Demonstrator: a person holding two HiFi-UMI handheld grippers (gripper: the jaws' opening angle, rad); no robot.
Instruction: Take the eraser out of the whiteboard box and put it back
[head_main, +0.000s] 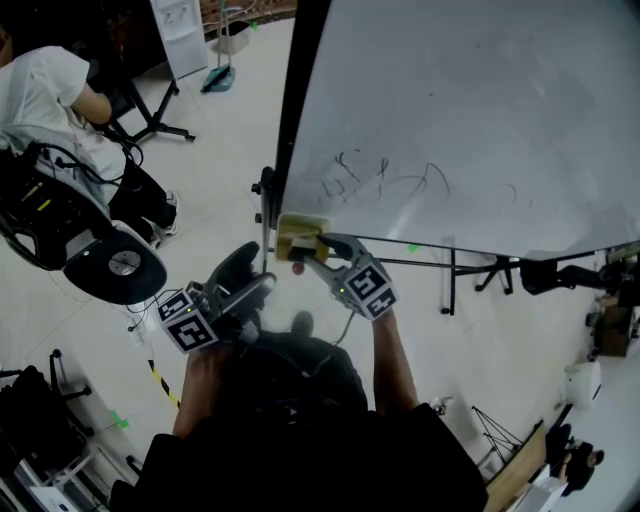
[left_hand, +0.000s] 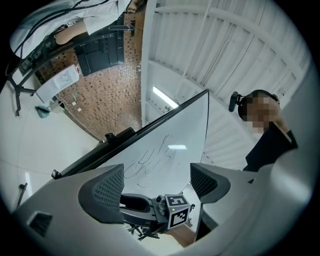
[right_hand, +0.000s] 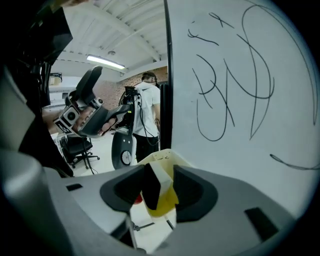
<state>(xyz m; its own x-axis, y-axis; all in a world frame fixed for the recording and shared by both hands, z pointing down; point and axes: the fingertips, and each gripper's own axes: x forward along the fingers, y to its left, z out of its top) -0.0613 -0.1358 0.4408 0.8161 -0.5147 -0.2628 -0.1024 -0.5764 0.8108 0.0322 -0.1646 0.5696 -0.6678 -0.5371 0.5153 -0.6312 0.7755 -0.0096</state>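
Observation:
A cream whiteboard box (head_main: 292, 232) hangs at the lower left corner of the tilted whiteboard (head_main: 470, 120). My right gripper (head_main: 318, 248) is right at the box, shut on the eraser (right_hand: 159, 192), a yellow and white block with a black felt face. In the right gripper view the box (right_hand: 169, 156) shows just behind the eraser, beside the scribbled whiteboard (right_hand: 240, 100). My left gripper (head_main: 262, 284) hangs lower left of the box, open and holding nothing. The left gripper view looks up between open fingers (left_hand: 106, 190) at the whiteboard (left_hand: 165, 150) and the right gripper's marker cube (left_hand: 178, 210).
A small red object (head_main: 297, 268) shows just under the box. The whiteboard's dark frame edge (head_main: 300, 100) and stand feet (head_main: 450, 285) sit on the pale floor. A seated person (head_main: 50, 90) and a round-based device (head_main: 122, 265) are at the left.

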